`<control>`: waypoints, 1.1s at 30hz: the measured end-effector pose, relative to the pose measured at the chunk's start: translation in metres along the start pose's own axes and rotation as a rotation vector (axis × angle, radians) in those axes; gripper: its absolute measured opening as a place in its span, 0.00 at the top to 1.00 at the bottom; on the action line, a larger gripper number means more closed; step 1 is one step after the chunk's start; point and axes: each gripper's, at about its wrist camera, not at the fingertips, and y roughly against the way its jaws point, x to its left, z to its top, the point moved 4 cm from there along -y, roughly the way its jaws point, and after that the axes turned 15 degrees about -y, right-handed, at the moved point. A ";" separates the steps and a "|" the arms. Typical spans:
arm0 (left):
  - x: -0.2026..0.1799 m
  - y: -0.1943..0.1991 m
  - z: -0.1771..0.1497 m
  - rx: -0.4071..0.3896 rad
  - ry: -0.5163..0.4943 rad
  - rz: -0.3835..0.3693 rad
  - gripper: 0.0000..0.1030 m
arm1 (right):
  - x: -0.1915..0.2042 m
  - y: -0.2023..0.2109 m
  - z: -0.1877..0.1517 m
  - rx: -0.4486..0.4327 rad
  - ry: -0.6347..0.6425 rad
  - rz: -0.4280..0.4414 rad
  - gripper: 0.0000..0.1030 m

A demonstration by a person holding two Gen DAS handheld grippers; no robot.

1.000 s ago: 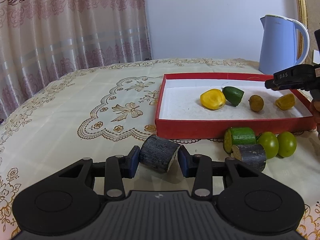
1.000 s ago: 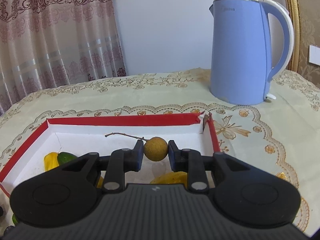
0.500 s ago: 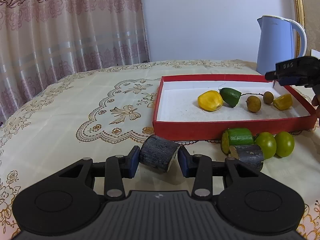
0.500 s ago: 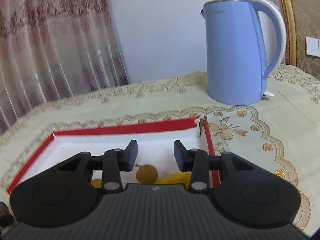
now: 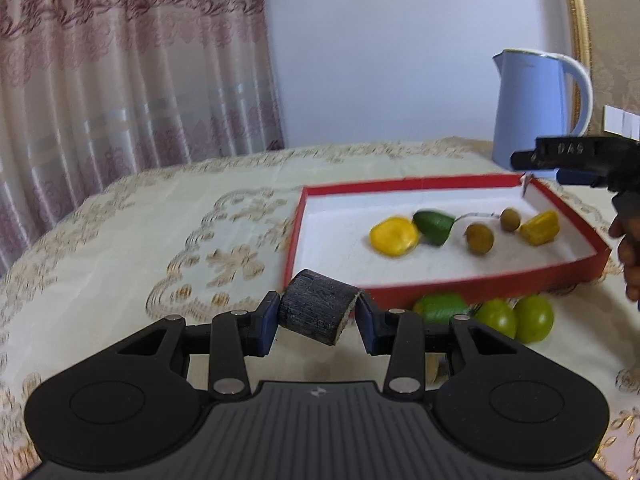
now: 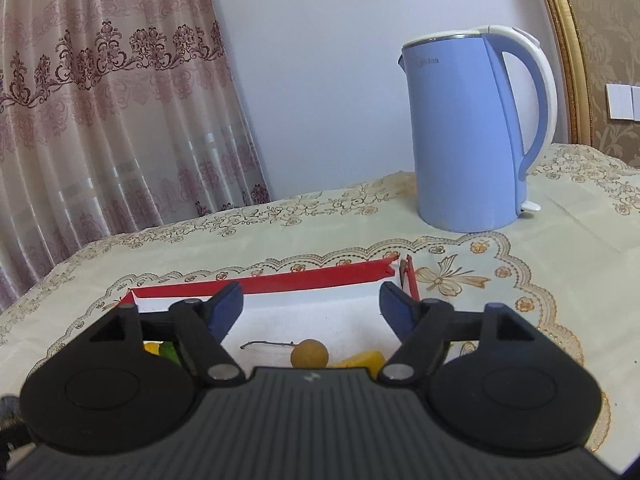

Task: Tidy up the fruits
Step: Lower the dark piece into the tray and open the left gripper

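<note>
My left gripper (image 5: 318,316) is shut on a dark cut sugarcane piece (image 5: 316,312) and holds it above the tablecloth, in front of the red tray (image 5: 460,280). In the tray lie a yellow fruit (image 5: 394,236), a green fruit piece (image 5: 434,226), two brown longans (image 5: 479,238), one with a twig, and a yellow piece (image 5: 540,228). My right gripper (image 6: 312,306) is open and empty above the tray's far right part; the twig longan (image 6: 309,354) lies below it. A green piece (image 5: 442,308) and two green round fruits (image 5: 516,318) sit in front of the tray.
A blue kettle (image 6: 468,132) stands on the table behind the tray at the right. A curtain (image 6: 100,120) hangs at the back left. The embroidered tablecloth (image 5: 160,248) stretches left of the tray.
My right gripper opened and let the twig longan drop into the tray, then rose. My left gripper lifted the sugarcane piece and moved toward the tray.
</note>
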 end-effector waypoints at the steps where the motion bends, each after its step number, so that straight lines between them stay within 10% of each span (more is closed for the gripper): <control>1: -0.001 -0.002 0.005 -0.002 -0.010 0.006 0.62 | 0.001 0.002 0.001 -0.007 0.005 0.003 0.27; 18: -0.010 -0.075 0.084 -0.002 -0.090 0.018 0.62 | -0.001 0.005 0.001 -0.025 -0.007 0.008 0.14; 33: -0.010 -0.149 0.090 0.137 -0.064 0.031 0.60 | 0.001 0.001 -0.002 -0.008 0.013 0.009 0.12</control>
